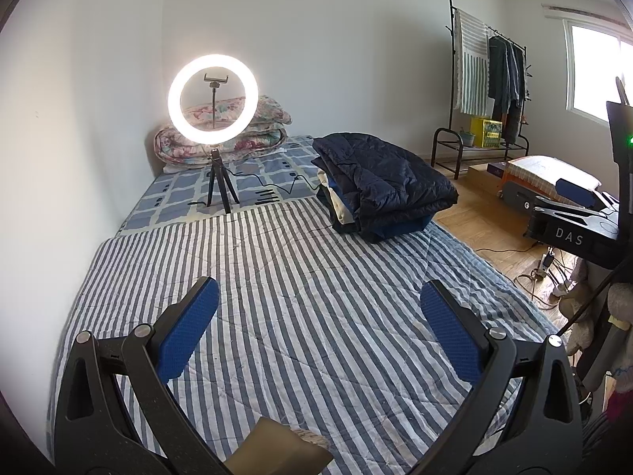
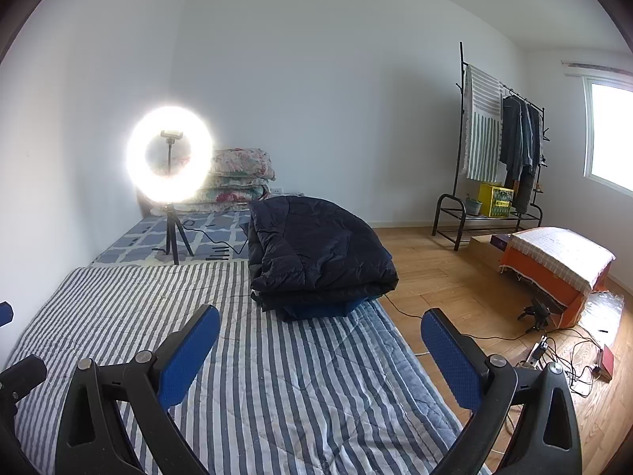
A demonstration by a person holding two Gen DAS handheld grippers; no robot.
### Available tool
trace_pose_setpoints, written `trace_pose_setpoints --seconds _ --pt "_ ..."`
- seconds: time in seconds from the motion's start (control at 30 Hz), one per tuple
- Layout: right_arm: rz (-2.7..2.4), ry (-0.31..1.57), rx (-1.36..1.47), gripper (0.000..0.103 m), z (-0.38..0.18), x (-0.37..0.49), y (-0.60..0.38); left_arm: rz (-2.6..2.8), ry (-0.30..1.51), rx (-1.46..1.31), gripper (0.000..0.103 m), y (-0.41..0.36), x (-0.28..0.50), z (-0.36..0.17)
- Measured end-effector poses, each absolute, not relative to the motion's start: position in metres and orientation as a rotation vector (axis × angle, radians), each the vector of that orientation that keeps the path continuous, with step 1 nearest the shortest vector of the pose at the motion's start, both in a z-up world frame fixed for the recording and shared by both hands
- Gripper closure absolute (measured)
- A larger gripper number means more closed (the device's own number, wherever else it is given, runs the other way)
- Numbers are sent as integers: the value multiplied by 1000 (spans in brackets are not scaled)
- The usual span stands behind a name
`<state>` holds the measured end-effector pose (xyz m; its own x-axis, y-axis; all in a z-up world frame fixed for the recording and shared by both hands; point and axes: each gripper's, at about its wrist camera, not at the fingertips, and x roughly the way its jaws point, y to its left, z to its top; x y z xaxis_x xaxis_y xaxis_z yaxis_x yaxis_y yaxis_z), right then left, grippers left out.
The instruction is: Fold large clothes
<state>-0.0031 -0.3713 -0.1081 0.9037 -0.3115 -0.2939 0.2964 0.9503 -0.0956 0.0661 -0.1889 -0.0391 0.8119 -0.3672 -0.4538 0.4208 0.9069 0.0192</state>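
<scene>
Left gripper [image 1: 318, 301], fingers spread wide with nothing between the blue pads [image 1: 190, 328], held above a striped quilt [image 1: 308, 277] that covers the bed. Right gripper [image 2: 320, 328], likewise spread wide and empty, blue pads [image 2: 449, 360] over the same striped quilt [image 2: 277, 376] near its right edge. Ahead of both grippers and slightly right of the left one, a folded dark navy puffer jacket [image 1: 379, 182] [image 2: 316, 249] lies on top of a stack of folded clothes [image 1: 340, 206] at the far right of the quilt, apart from both grippers. Ahead and to the left, a lit ring light [image 1: 213, 99] [image 2: 169, 154] stands on a small tripod [image 1: 217, 182] on a blue patterned sheet [image 1: 261, 174]. Behind it, folded floral bedding [image 1: 245, 126] rests against the wall. Far right, a clothes rack [image 1: 490, 91] [image 2: 502, 146] with hanging garments stands on the wooden floor [image 2: 455, 285]
</scene>
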Motion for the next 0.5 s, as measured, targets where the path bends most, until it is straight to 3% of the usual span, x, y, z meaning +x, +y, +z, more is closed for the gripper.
trace_pose_setpoints --seconds 0.5 --pt "-308 318 -54 0 -108 -1 -372 -419 460 122 0 -188 66 -39"
